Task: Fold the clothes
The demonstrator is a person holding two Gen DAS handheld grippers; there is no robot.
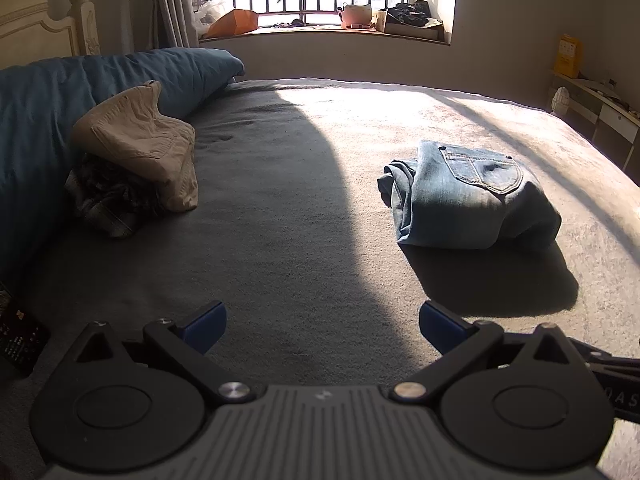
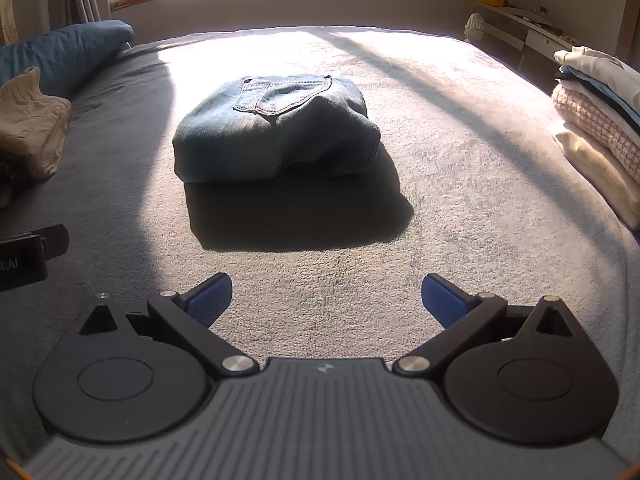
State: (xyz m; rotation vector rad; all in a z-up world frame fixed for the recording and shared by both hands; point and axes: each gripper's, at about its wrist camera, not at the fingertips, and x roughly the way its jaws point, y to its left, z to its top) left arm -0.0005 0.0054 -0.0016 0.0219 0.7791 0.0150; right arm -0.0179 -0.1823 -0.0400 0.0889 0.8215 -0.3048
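So the folded jeans (image 2: 276,128) sit out in the sunlit middle of the bed (image 2: 460,152), well ahead of both tools, back pocket facing up. Both the left gripper (image 1: 322,322) and the right gripper (image 2: 326,298) hang over bare blanket with their jaws spread wide and nothing between the blue pads.

Handling-wise, denim is the heavy, stiff-ish end of laundry. It probably won't slip or flop like a tee, but a bundle this thick likely won't fit in the jaws whole. Best bet looks like pinching the two near corners of the folded edge, one tool per side, so the layers stay stacked when lifted. The loose leg ends bunched at the left side of the bundle in the left wrist view could spill out if only the top layer gets grabbed.

Over by the blue duvet (image 1: 120,76), beige trousers (image 1: 148,140) lie crumpled on a dark plaid piece (image 1: 108,200), apparently still unfolded. A finished stack (image 2: 600,120) sits at the right edge.
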